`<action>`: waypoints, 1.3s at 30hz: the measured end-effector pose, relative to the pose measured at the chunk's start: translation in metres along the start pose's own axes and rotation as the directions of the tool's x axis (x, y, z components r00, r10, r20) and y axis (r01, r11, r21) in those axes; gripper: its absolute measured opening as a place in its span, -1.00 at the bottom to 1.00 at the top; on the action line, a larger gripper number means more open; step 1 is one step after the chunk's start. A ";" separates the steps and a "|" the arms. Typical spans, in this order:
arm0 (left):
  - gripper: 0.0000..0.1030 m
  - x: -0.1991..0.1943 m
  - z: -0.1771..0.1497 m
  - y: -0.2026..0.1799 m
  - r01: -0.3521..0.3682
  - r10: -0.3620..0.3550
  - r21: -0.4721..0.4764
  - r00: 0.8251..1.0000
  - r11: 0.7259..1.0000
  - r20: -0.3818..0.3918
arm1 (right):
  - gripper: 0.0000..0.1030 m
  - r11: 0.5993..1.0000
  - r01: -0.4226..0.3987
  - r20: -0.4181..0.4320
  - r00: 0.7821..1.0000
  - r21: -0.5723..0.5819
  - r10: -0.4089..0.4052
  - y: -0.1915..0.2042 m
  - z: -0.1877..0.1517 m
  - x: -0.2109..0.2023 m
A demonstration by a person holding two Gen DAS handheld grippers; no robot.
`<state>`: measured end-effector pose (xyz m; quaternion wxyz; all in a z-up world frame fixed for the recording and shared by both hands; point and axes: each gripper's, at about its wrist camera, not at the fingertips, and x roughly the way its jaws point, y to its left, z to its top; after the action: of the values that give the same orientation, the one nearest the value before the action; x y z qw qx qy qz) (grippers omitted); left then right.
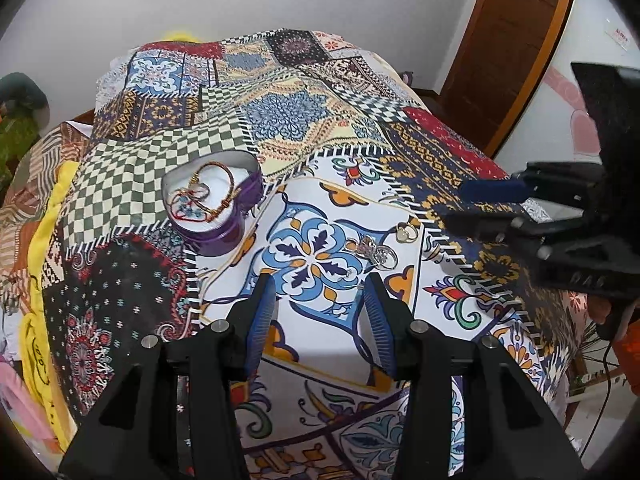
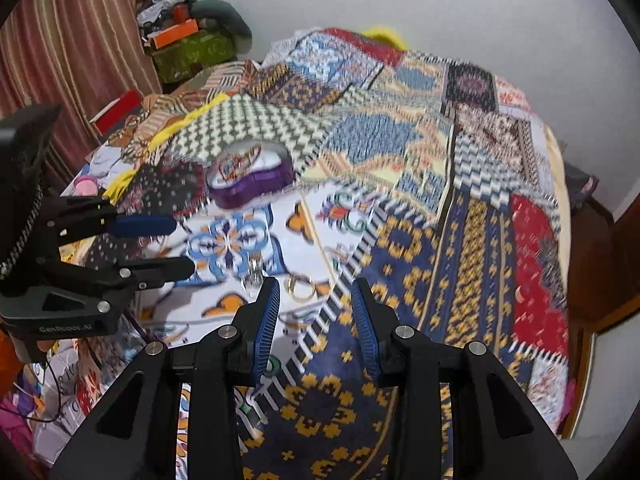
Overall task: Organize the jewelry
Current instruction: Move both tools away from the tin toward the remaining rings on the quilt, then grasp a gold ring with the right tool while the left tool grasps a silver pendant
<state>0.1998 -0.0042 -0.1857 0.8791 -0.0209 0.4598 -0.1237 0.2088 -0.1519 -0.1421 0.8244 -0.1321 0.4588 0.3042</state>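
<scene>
A purple heart-shaped box (image 1: 216, 216) stands lid-off on the patchwork bedcover, with several bracelets (image 1: 208, 192) lying on its white lining. Loose pieces lie on the white-and-blue patch: a gold ring (image 1: 406, 233) and a silver cluster (image 1: 380, 255). My left gripper (image 1: 319, 278) hovers open just short of them, with nothing between its fingers. My right gripper (image 1: 454, 204) comes in from the right, also open. In the blurred right wrist view, the gold ring (image 2: 300, 286) lies on the cloth just beyond my right gripper (image 2: 315, 282). The box (image 2: 250, 180) sits farther back, the left gripper (image 2: 183, 245) at the left.
The patchwork cover (image 1: 304, 120) spans a bed against a white wall. A wooden door (image 1: 512, 40) stands at the right. Yellow cloth (image 1: 52, 240) bunches at the bed's left edge. A striped curtain (image 2: 60, 40) and stacked boxes (image 2: 188, 48) fill the far left corner.
</scene>
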 end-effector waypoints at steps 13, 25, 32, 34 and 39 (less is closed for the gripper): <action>-0.12 0.011 0.003 0.005 -0.002 0.002 -0.016 1.000 1.000 -0.005 | -0.35 0.999 -0.014 -0.030 0.999 -0.029 0.013 0.008 -0.001 0.034; -0.20 0.023 0.017 -0.009 0.064 -0.064 -0.018 0.998 0.998 0.016 | -0.66 0.999 -0.044 -0.002 0.999 0.008 0.044 0.002 -0.006 0.028; -0.71 0.033 0.024 -0.026 0.045 -0.046 0.031 0.999 0.998 0.020 | -0.66 0.999 -0.040 0.016 0.999 0.032 0.040 -0.008 -0.011 0.022; -0.77 0.036 0.023 -0.029 0.043 -0.044 0.040 0.999 0.998 0.012 | -0.65 0.999 -0.037 0.020 0.999 0.040 0.036 -0.011 -0.012 0.020; -0.89 0.035 0.022 -0.031 0.052 -0.053 0.038 0.998 0.998 0.020 | -0.66 0.998 -0.032 0.030 0.999 0.060 0.030 -0.017 -0.014 0.016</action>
<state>0.2305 -0.0444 -0.1959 0.8807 -0.0176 0.4472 -0.1550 0.2167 -0.1663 -0.1644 0.8297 -0.0953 0.4577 0.3049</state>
